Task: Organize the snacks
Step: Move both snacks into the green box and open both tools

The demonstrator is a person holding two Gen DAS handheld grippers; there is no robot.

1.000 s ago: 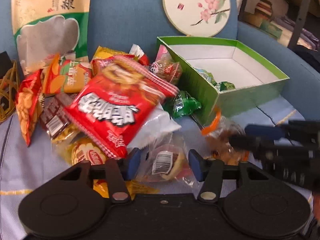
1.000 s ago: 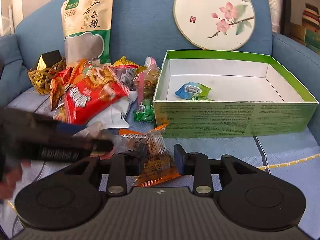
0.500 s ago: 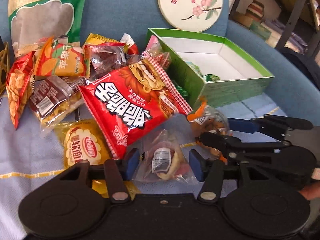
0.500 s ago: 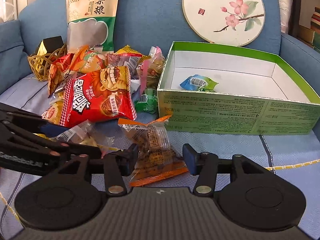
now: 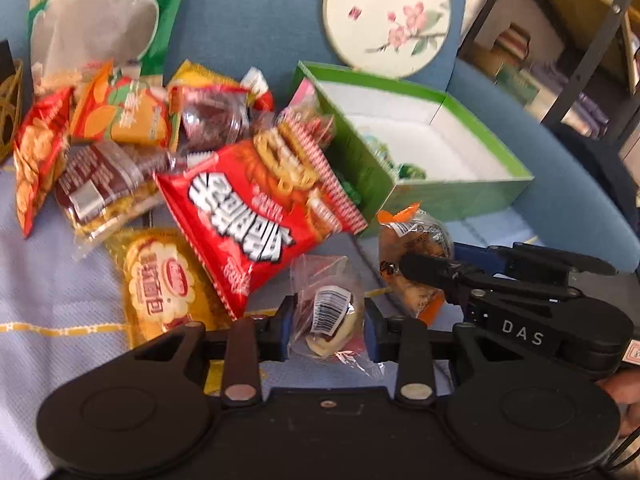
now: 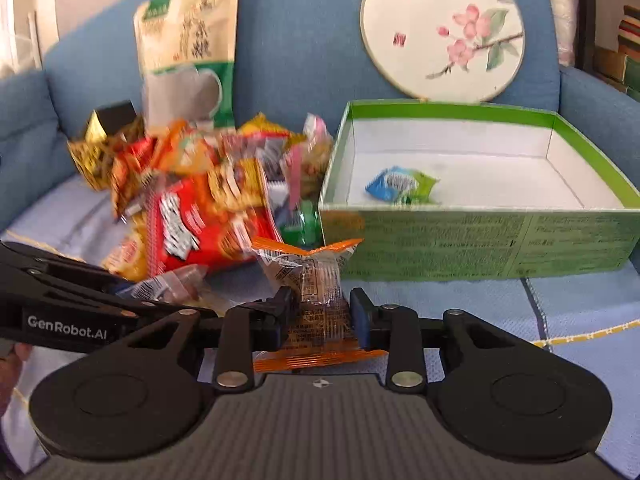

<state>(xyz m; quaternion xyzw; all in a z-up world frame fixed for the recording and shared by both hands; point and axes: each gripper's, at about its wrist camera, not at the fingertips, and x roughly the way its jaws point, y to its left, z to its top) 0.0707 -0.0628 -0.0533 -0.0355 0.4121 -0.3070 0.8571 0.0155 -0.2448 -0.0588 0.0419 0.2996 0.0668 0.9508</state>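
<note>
A green box (image 6: 480, 236) with a white inside stands on the blue sofa and holds a blue and a green candy (image 6: 402, 184); it also shows in the left wrist view (image 5: 440, 196). My left gripper (image 5: 330, 330) is shut on a clear-wrapped pastry (image 5: 330, 316). My right gripper (image 6: 320, 316) is shut on an orange-edged clear snack pack (image 6: 316, 296), seen in the left wrist view (image 5: 416, 256) with the right gripper (image 5: 520, 292) beside my left one. A pile of snacks with a big red bag (image 5: 256, 204) lies left of the box.
A large green and beige pouch (image 6: 188, 48) and a round floral fan (image 6: 440, 28) lean on the sofa back. A wicker basket (image 6: 96, 152) sits at the far left. A yellow biscuit pack (image 5: 164, 284) lies near my left gripper. Shelves stand at the right.
Both grippers have closed onto their packs. The right gripper has lifted its orange-edged pack a little. The red bag has shifted in view as the left gripper moved.
</note>
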